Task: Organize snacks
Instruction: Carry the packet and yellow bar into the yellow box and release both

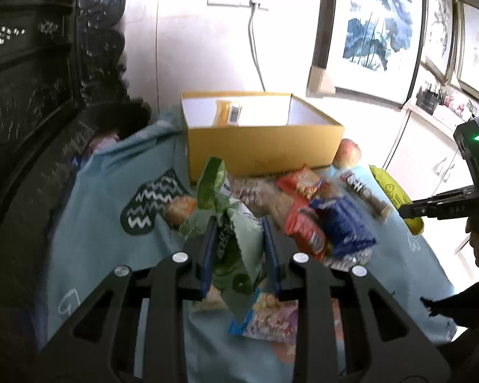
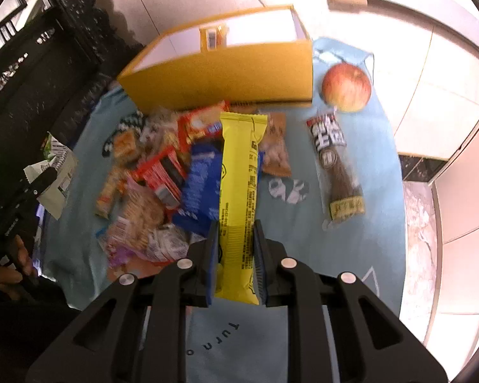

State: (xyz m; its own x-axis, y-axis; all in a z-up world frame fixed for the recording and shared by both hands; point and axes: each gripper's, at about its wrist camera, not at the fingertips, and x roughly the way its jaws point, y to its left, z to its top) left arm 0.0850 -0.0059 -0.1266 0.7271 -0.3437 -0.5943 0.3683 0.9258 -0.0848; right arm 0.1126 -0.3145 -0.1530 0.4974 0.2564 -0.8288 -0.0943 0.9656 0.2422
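On the left, dark carved furniture (image 1: 32, 102) borders a blue cloth (image 1: 111, 185) that covers the surface. The left gripper (image 1: 239, 249) has its fingers clamped on a green snack bag (image 1: 230, 233), which hangs above the near part of the cloth. Beyond it, at the far side, sits an open yellow box (image 1: 265, 146) with a small orange packet (image 1: 228, 113) lying inside. Between box and grippers, a loose pile of snacks spreads over the cloth: a red packet (image 2: 163, 175) and a blue packet (image 2: 201, 188) touch each other, with a pale wafer packet (image 2: 137, 214) nearer. The right gripper (image 2: 236, 249) has its fingers closed tight on a long yellow bar (image 2: 239, 172), held lengthwise over the pile and pointing toward the box. Further right, a brown-and-black stick packet (image 2: 335, 166) lies alone on the cloth, and an apple (image 2: 346, 87) rests just beside the box's right corner. White tiled floor (image 2: 431, 63) lies at the far right.
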